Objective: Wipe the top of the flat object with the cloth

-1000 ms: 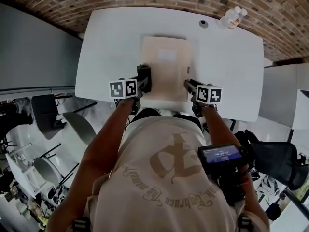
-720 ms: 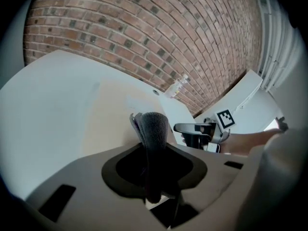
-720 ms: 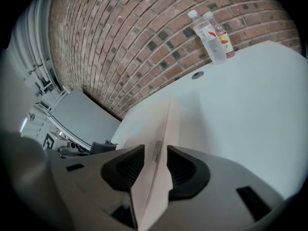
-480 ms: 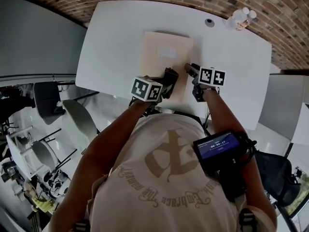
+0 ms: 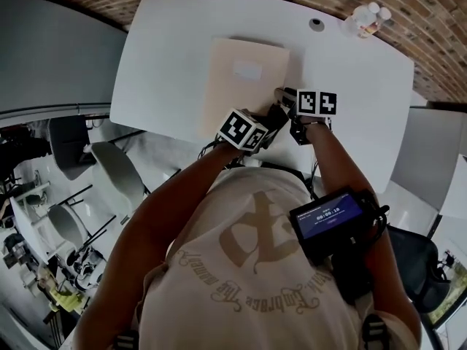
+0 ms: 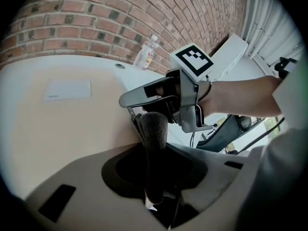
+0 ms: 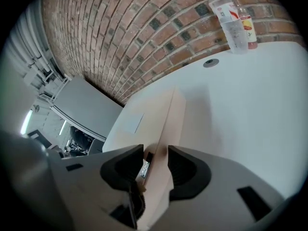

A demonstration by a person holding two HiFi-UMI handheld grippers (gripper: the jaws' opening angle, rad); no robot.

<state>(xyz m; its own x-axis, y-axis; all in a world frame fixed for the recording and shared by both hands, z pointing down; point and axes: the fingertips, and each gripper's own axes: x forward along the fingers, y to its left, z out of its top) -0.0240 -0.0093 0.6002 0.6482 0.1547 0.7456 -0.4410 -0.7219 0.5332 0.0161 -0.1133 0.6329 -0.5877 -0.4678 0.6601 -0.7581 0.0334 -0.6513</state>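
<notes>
White desk (image 5: 168, 64): carries the flat object, with bare surface on both sides of it.
Flat object (image 5: 241, 97): beige, lying flat at mid-desk, with a pale label (image 5: 246, 70) on its top towards the far end.
Left gripper (image 5: 274, 117): at the object's near right corner, jaws pressed together on the cloth.
Cloth (image 6: 153, 126): dark and bunched, sticking out ahead of the jaws. Its tip is over the object's right edge, just under the right gripper. Whether it touches the top cannot be told.
Right gripper (image 5: 280, 93): just beside the left gripper. Its jaws are spread and have just been opening, with the object's right edge between them.
Cable hole (image 5: 316, 25): round, set in the desk beyond the right gripper.
Bottles (image 5: 368, 19): two clear ones, upright at the far right corner.
</notes>
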